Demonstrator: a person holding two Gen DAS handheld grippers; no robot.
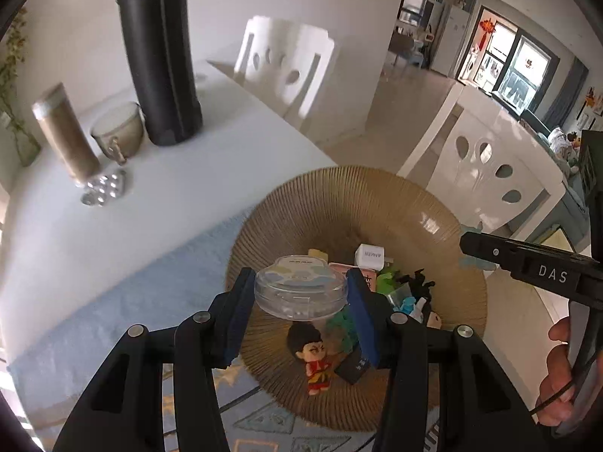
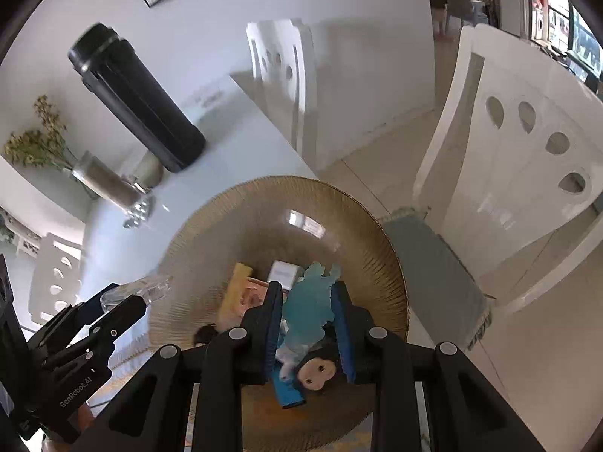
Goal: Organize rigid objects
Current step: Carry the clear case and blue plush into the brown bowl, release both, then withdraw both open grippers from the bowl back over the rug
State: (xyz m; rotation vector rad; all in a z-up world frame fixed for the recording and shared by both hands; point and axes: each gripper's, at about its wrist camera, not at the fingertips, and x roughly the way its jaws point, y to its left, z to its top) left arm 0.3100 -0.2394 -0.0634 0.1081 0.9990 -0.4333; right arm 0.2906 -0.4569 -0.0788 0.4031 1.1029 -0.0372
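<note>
**A:** What have you got hold of right now?

**B:** My left gripper [image 1: 301, 301] is closed on a clear round container [image 1: 300, 287], one blue pad on each side of its wall. It hangs just above the woven bowl [image 1: 377, 196], which sits on the surface [image 1: 113, 233]. My right gripper [image 2: 307, 324] is closed around a translucent blue figure [image 2: 311, 301], also above the bowl.

**A:** And what is in the bowl?

**B:** A jumble: a red-dressed doll [image 1: 311, 354], a white charger block [image 1: 370, 254], a dark plush monkey [image 2: 314, 371] right under my right fingers, a blue flat piece [image 2: 288, 390] and other small bits I can't name.

**A:** What worries you?

**B:** The container first. Its wall looks smooth and curved, and the pads meet it only at two narrow spots, so I judge that a tilt or a jerk could let it spin or slip out. It would drop onto the doll and knock things about.

**A:** And the right side?

**B:** The figure is irregular and looks soft-edged; I can't tell how securely the pads have it. The monkey sits so close beneath that it could snag and come along.

**A:** Anything else?

**B:** Both grippers are crowded over one bowl, so they could bump. Farther back stand a tall black bottle [image 1: 158, 56], a tan bottle [image 1: 66, 132] and a cup [image 1: 118, 132], near enough for a wide swing to topple them.
</note>
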